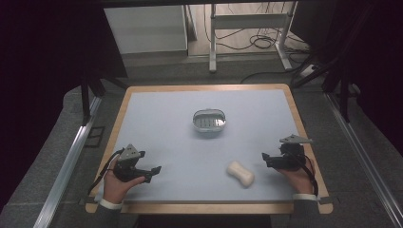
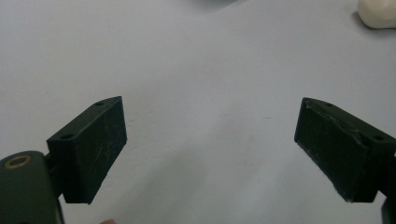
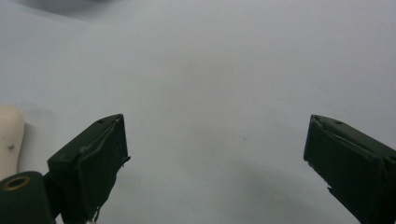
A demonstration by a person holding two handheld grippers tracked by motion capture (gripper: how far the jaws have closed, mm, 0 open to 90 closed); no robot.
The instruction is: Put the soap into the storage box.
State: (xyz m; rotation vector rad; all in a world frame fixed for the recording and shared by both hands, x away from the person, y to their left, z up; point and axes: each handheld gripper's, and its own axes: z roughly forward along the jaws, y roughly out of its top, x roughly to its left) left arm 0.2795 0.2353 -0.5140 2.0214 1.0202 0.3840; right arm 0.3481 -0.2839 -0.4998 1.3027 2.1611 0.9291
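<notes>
Both grippers, left and right, are held wide-jawed (nothing between) near the table front corners; the soap bar lies just beside the right.

lab or office, metal desk frame, floor cables

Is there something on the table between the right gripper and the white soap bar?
No. In the high view, the stretch of table mat between the right gripper and the soap bar is bare.

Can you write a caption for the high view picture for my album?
Two open claws, left and right, wait near a white bone-shaped soap bar and a clear oval dish.
</notes>
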